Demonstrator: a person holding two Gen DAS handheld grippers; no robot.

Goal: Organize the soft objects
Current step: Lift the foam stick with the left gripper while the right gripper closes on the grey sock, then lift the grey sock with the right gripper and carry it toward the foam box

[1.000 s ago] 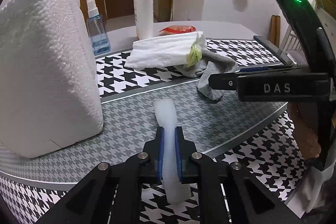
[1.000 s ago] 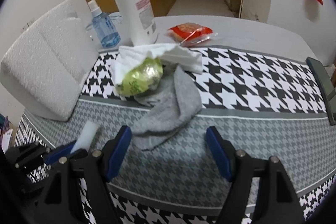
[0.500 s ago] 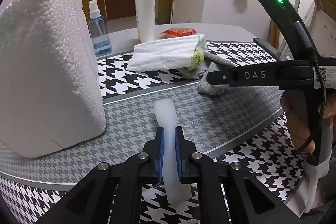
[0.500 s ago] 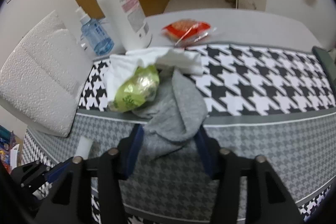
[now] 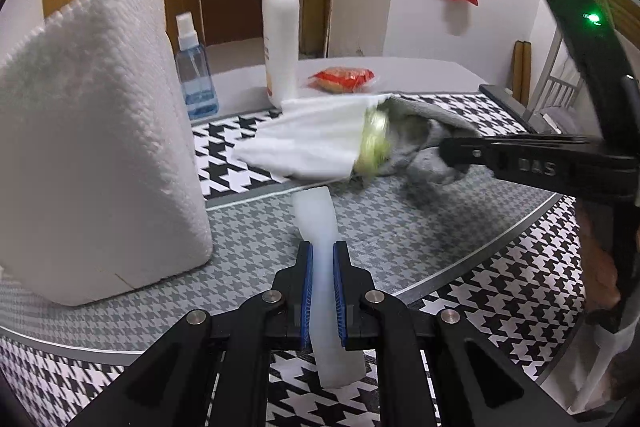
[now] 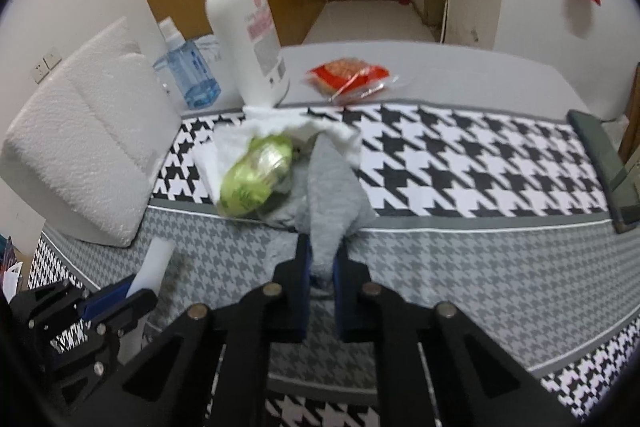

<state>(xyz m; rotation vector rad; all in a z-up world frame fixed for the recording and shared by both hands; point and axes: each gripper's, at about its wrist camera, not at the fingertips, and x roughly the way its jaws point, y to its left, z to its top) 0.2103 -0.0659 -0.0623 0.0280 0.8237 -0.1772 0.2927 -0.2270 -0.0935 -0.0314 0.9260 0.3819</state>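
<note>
One houndstooth tablecloth covers the table, patterned in large black-and-white checks and a finer grey band. On its left side stands one big white foam block, the largest thing on it. Behind come two bottles side by side: one tall white pump bottle with a red pump and one smaller blue spray bottle. Near the middle lies one white cloth, with one green-yellow packet resting on it and one grey sock partly touching both. One red snack packet sits on the bare grey table beyond the cloth's edge. There are two grippers. The right gripper has its blue-padded jaws drawn narrow on the near end of the grey sock, pinching it; whether that end is clear of the cloth cannot be told. The left gripper is likewise closed narrow, clamping one white foam strip that points forward over the grey band, near the foam block.
</note>
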